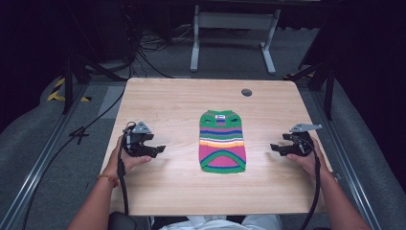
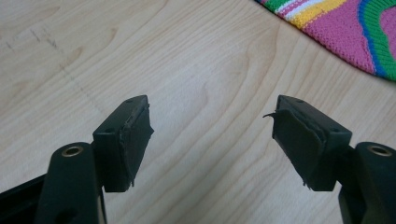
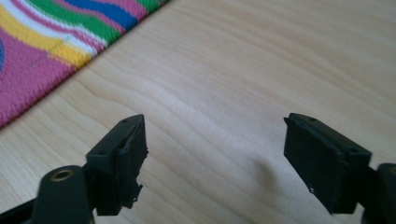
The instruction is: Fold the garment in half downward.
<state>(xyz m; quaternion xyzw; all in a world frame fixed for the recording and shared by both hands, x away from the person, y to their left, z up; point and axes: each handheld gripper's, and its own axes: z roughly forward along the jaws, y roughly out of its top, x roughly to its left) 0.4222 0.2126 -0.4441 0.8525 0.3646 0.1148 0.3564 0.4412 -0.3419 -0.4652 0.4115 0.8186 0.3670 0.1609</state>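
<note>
Knitwear at centre stage: we hold the left gripper (image 1: 160, 149) and right gripper (image 1: 274, 147), jaws wide open and empty, either side of a striped sweater (image 1: 222, 142) lying flat mid-desk (image 1: 167, 103), soft, light and limp, likely best pinched at its edges.

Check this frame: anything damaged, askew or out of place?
The rubber pads on the left gripper look torn and frayed at their edges; the right gripper shows similar fraying on one pad. The striped knitted sweater lies flat and tidy on the wooden table.
</note>
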